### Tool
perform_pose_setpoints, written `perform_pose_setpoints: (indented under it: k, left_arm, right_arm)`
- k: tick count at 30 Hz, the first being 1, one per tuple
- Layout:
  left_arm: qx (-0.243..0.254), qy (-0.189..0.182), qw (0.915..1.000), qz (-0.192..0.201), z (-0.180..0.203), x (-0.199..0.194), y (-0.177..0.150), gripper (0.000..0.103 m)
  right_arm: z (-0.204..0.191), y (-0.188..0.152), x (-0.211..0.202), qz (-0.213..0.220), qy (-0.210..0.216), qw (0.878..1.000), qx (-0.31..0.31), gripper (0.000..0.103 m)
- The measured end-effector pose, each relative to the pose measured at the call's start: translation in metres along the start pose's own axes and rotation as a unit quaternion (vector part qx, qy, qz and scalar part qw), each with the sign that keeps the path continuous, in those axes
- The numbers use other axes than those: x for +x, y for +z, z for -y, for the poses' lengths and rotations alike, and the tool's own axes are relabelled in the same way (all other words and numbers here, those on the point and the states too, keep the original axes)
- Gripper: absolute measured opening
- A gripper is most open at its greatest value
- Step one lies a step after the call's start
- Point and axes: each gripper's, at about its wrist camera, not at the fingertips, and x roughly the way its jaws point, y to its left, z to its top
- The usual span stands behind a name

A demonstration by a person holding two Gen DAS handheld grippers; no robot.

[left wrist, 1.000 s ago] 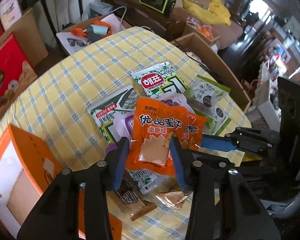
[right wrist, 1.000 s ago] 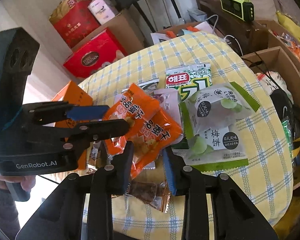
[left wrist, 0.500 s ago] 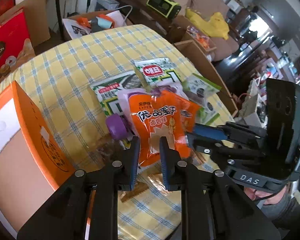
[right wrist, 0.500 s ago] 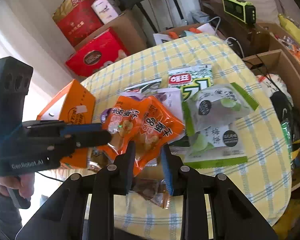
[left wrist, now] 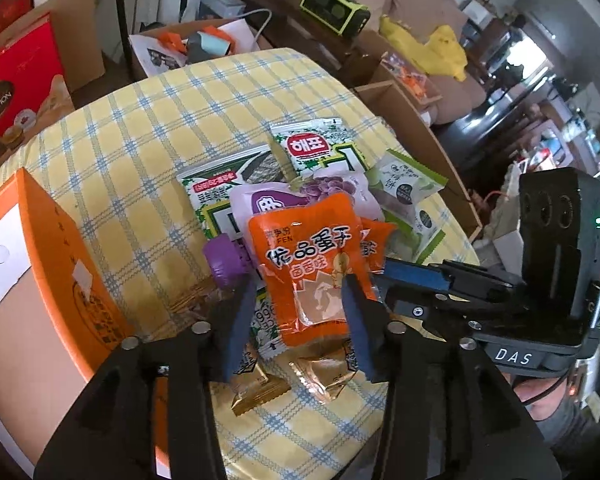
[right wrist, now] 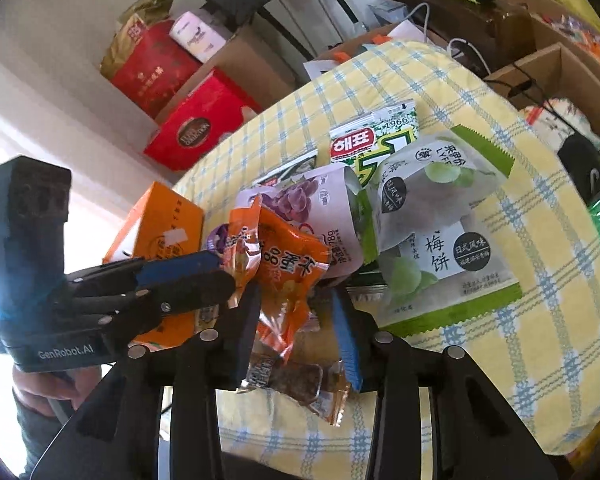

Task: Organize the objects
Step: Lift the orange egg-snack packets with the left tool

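Both tongs angle steeply down over a pile of snack packets on the bench (left wrist: 112, 128), which is covered in a yellow checked cloth. The left tongs (left wrist: 300, 312) have just been opening: their blue pads stand a moderate way apart on either side of the lower end of an orange egg-snack packet (left wrist: 312, 264), the right pad at the packet's edge, the left pad clear of it, so I cannot tell that anything is gripped. That packet lies tilted on top of the heap, directly ahead of these tongs. Just beyond it sits a purple grape pouch (left wrist: 316, 196) with its purple cap (left wrist: 224, 264) to the left of the tongs' tips, and farther ahead lie green seaweed packs (left wrist: 320, 148). An orange box (left wrist: 56, 264) stands to the left of the left tongs. The right tongs (right wrist: 296, 316) have also just been opening; their pads are partly apart with the crumpled lower end of a second orange packet (right wrist: 288, 268) between them, seemingly loose. Under the tips lies a brown wrapped bar (right wrist: 296, 380). To the right of the right tongs rest green plum-cake packets (right wrist: 436, 240). In the right wrist view the left tongs reach in from the left, held by a person's hand (right wrist: 56, 392) low at the frame edge.
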Motion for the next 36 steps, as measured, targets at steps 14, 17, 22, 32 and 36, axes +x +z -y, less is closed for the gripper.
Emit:
perform_pose_setpoints:
  k: [14, 17, 22, 32, 36]
  left_arm:
    - [-0.012, 0.003, 0.9999, 0.009, 0.003, -0.001, -0.009, 0.054]
    - [-0.005, 0.007, 0.9999, 0.011, 0.005, 0.001, -0.012, 0.053]
    - [0.029, 0.047, 0.9985, -0.003, 0.015, 0.013, -0.016, 0.05]
    - [0.038, 0.041, 0.9984, -0.004, 0.019, 0.02, -0.022, 0.045]
    - [0.036, 0.047, 0.9982, 0.002, 0.02, 0.018, -0.025, 0.041]
  right_arm:
    - [0.015, -0.004, -0.009, 0.008, 0.041, 0.999, 0.032, 0.039]
    - [0.014, -0.005, -0.01, 0.012, 0.052, 0.998, 0.029, 0.039]
    - [0.013, -0.006, -0.001, 0.0, 0.044, 0.999, 0.025, 0.039]
    - [0.006, -0.005, 0.01, -0.003, 0.058, 0.998, 0.003, 0.04]
    - [-0.004, -0.006, 0.011, -0.002, 0.048, 0.999, -0.017, 0.035]
